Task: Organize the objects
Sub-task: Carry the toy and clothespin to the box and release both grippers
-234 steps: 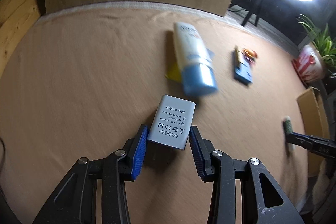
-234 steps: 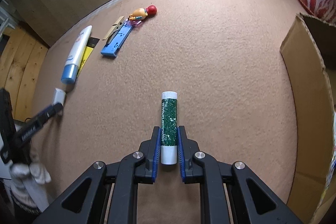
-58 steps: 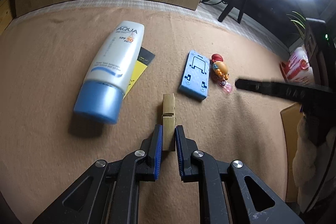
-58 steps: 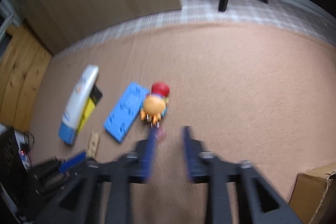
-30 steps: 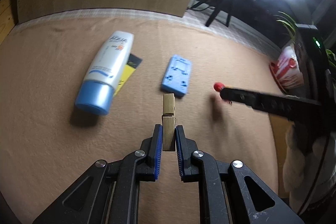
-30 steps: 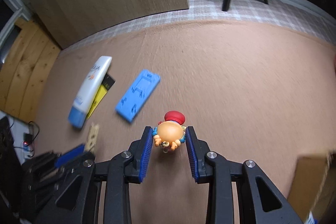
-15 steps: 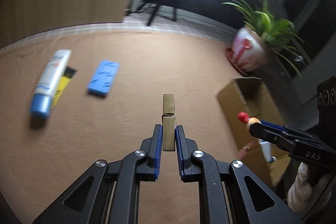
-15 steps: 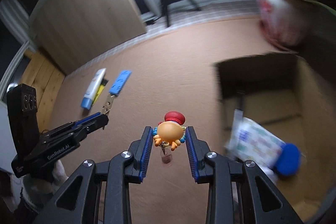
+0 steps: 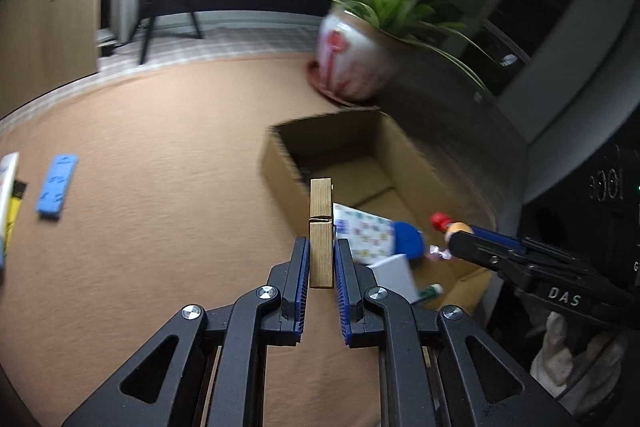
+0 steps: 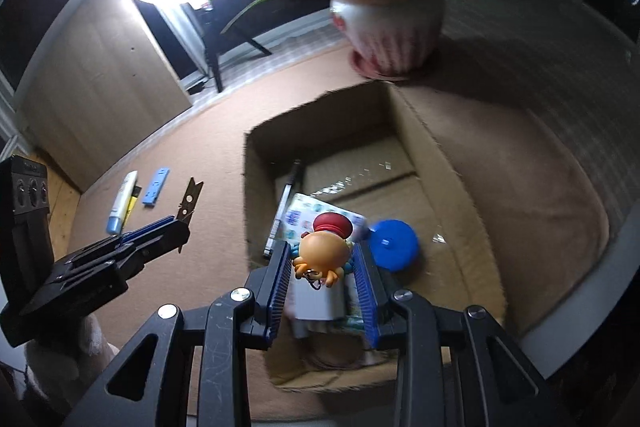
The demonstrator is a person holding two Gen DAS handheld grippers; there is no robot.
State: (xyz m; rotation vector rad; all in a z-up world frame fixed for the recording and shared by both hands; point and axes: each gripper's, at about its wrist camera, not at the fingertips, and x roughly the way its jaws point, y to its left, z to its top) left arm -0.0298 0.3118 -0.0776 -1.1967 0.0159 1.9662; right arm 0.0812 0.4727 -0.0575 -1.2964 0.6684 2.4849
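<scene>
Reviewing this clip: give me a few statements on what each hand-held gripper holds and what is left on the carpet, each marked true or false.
1. The left hand-held gripper is shut on a wooden clothespin. True.
2. The right hand-held gripper is empty. False: it holds a small toy figure with a red cap.
3. The toy figure hangs over the open cardboard box. True.
4. The cardboard box is empty. False: a blue-capped item and other things lie inside.
5. A blue holder lies on the carpet. True.
</scene>
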